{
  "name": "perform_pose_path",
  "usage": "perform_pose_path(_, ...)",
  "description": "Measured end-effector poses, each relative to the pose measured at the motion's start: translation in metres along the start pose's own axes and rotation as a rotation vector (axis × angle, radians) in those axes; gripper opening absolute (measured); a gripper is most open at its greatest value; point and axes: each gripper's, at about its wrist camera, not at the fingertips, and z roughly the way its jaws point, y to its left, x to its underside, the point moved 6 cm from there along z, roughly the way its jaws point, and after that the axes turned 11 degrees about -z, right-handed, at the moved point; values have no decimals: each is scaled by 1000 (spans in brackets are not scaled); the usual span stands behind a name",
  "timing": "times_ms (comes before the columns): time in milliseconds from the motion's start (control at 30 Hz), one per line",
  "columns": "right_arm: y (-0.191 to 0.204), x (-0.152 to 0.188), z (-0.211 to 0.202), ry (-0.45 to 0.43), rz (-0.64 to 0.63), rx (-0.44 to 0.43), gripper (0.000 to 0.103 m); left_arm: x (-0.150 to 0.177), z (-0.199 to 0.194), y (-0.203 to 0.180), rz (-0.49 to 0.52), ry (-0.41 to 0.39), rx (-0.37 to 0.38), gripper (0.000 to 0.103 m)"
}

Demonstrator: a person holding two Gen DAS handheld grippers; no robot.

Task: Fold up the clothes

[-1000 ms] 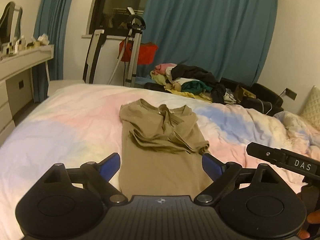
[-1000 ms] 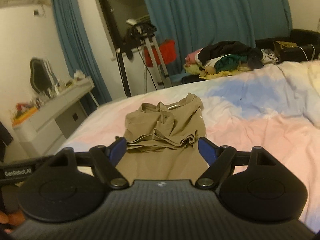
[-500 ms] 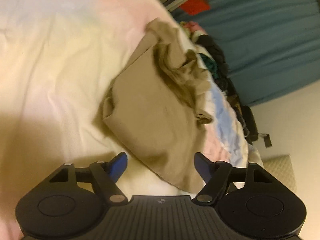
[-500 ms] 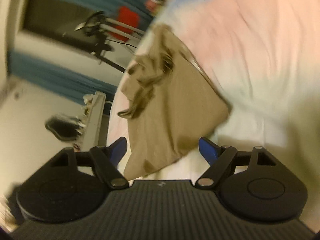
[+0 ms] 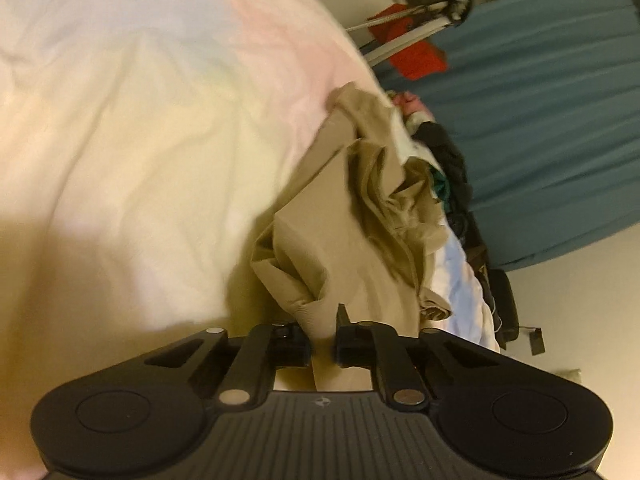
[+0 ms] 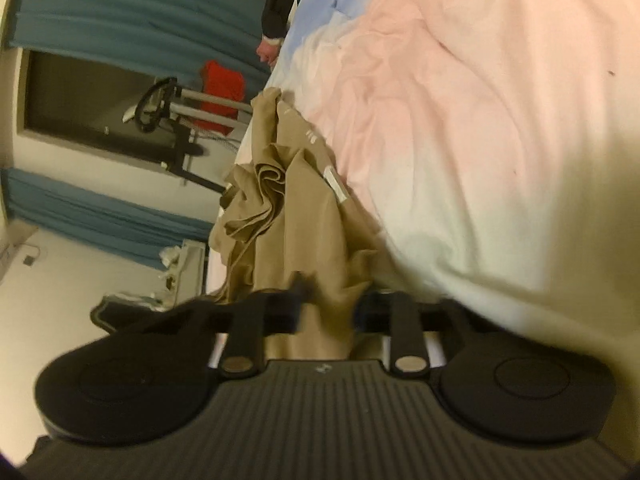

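Fabric of the tan shirt [image 5: 340, 264] is pinched between the closed jaws of the left gripper [image 5: 322, 338] at 6 o'clock in the left view. The right gripper [image 6: 328, 312] is likewise clamped on the shirt's [image 6: 296, 216] near edge, its fingers blurred. From both grips the shirt runs away toward 12 o'clock across the pastel bedsheet [image 5: 120, 140], rumpled sleeves heaped on its far half. Beyond, at 1 o'clock in the left view, a clothes pile [image 5: 444, 160] sits before a teal curtain [image 5: 540, 120].
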Motion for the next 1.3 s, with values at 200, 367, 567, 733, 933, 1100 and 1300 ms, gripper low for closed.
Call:
perform_pose_path(200, 32, -8, -26, -54, -71, -80, 9, 4, -28, -25, 38, -54, 65, 7)
perform_pose_path(367, 65, -11, -68, -132, -106, -166, 9, 15, -80, -50, 84, -82, 143, 7)
perform_pose_path(567, 88, 9, -137, -154, -122, -220, 9, 50, -158, -65, 187, -81, 165, 7)
perform_pose_path(733, 89, 42, -201, -151, -100, -252, 9, 89, -208, -46, 194, -22, 165, 7)
perform_pose_path(933, 89, 57, -221, -112, -81, -211, 9, 94, -219, -34, 135, 41, 159, 7)
perform_pose_path(1100, 109, 13, -173, -76, -75, -135, 9, 56, -181, -67, 207, 14, 60, 8)
perform_pose_path(1300, 103, -33, -86, -38, -63, -5, 9, 6, -98, -93, 247, -4, -51, 8)
